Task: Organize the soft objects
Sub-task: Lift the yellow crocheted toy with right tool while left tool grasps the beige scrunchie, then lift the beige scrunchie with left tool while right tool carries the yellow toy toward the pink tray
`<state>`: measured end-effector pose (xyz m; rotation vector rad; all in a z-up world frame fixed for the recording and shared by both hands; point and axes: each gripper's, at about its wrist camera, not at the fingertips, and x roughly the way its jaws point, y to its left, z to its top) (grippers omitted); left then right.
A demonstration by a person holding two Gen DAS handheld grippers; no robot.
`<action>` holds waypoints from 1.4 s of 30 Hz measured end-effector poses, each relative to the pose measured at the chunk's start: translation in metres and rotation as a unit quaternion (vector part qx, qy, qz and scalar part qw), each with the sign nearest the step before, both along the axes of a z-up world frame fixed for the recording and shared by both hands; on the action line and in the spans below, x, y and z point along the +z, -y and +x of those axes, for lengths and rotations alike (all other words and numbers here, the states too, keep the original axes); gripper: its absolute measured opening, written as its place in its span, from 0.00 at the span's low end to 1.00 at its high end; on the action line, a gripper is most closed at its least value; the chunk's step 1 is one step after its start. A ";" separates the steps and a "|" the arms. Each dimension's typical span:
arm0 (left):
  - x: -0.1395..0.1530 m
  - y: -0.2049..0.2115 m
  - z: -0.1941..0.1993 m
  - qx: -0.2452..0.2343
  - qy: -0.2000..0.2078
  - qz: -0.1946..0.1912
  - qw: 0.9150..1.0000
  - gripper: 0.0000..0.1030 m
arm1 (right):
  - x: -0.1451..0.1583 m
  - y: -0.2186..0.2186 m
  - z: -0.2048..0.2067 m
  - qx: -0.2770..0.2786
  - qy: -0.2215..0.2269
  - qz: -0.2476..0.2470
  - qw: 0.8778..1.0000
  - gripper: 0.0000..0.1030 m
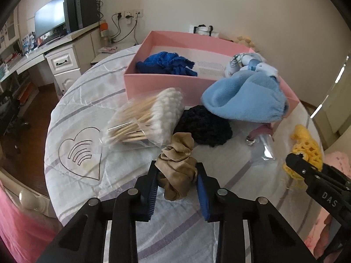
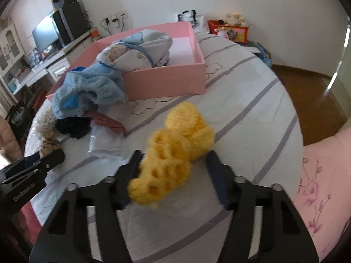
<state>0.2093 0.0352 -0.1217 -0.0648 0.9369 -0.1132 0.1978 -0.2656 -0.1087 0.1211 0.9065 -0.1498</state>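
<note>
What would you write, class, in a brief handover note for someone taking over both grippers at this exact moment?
Left gripper: shut on the tan scrunchie, low over the table.
Right gripper: jaws apart around the yellow crochet piece; not yet clamped.
Done: blue knit and printed baby cloth are in the pink box.
Left: light blue fleece hangs over the box's wall; black knit, cotton swab bag, scrunchie and crochet piece are all outside the box.
</note>
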 end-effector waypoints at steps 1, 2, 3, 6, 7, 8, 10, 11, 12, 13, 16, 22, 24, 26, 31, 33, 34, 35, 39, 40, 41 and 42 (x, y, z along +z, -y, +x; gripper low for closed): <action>0.001 0.001 -0.001 -0.001 0.003 0.004 1.000 0.24 | 0.000 0.000 -0.001 0.002 0.001 0.006 1.000 0.41; 0.002 0.001 -0.003 -0.001 0.006 0.005 1.000 0.23 | 0.001 -0.001 -0.001 0.004 0.002 0.008 1.000 0.37; 0.004 0.001 -0.004 -0.003 0.009 0.006 1.000 0.23 | 0.002 -0.003 -0.002 0.006 0.003 0.006 1.000 0.33; 0.008 0.002 -0.008 -0.010 0.014 0.004 1.000 0.23 | 0.003 -0.006 -0.002 0.012 0.003 0.012 1.000 0.31; 0.009 0.003 -0.009 -0.012 0.015 0.004 1.000 0.23 | 0.003 -0.006 -0.002 0.012 0.004 0.011 1.000 0.31; 0.009 0.003 -0.010 -0.013 0.016 0.004 1.000 0.23 | 0.003 -0.007 -0.003 0.013 0.004 0.009 1.000 0.30; 0.011 0.004 -0.011 -0.013 0.017 0.003 1.000 0.23 | 0.005 -0.008 -0.004 0.014 0.006 0.010 1.000 0.29; 0.013 0.003 -0.012 -0.012 0.019 0.003 1.000 0.23 | 0.006 -0.009 -0.005 0.014 0.007 0.010 1.000 0.29; 0.014 0.002 -0.013 -0.012 0.020 0.003 1.000 0.23 | 0.008 -0.010 -0.006 0.012 0.009 0.009 1.000 0.29; 0.016 0.002 -0.015 -0.011 0.021 0.003 1.000 0.23 | 0.009 -0.008 -0.006 0.012 0.010 0.009 1.000 0.29; 0.023 0.001 -0.020 -0.009 0.027 0.002 1.000 0.23 | 0.015 -0.010 -0.009 0.011 0.017 0.008 1.000 0.29; 0.038 0.000 -0.033 -0.004 0.047 0.010 0.999 0.23 | 0.030 -0.017 -0.019 0.016 0.038 0.002 0.999 0.29; 0.046 -0.002 -0.039 -0.002 0.058 0.010 0.998 0.23 | 0.036 -0.019 -0.022 0.019 0.047 0.000 0.999 0.29; 0.054 -0.002 -0.045 0.000 0.070 0.011 0.997 0.23 | 0.043 -0.022 -0.027 0.023 0.057 -0.004 0.998 0.29; 0.077 -0.005 -0.063 0.001 0.102 0.007 0.995 0.23 | 0.065 -0.032 -0.039 0.033 0.088 -0.008 0.996 0.29; 0.084 -0.006 -0.071 0.003 0.114 0.007 0.993 0.23 | 0.073 -0.037 -0.044 0.037 0.099 -0.014 0.994 0.29; 0.088 -0.006 -0.073 0.005 0.118 0.008 0.993 0.23 | 0.076 -0.039 -0.046 0.038 0.103 -0.015 0.994 0.29; 0.092 -0.006 -0.078 0.006 0.125 0.008 0.992 0.23 | 0.079 -0.041 -0.047 0.042 0.107 -0.014 0.993 0.29; 0.107 -0.010 -0.094 0.008 0.146 0.003 0.989 0.23 | 0.092 -0.050 -0.054 0.055 0.126 -0.017 0.990 0.29; 0.110 -0.011 -0.098 0.009 0.152 0.003 0.988 0.23 | 0.095 -0.053 -0.055 0.057 0.130 -0.018 0.990 0.29; 0.114 -0.012 -0.103 0.010 0.158 0.002 0.987 0.23 | 0.098 -0.055 -0.056 0.059 0.134 -0.019 0.989 0.29; 0.117 -0.012 -0.106 0.009 0.162 0.001 0.987 0.23 | 0.102 -0.058 -0.058 0.063 0.139 -0.019 0.988 0.29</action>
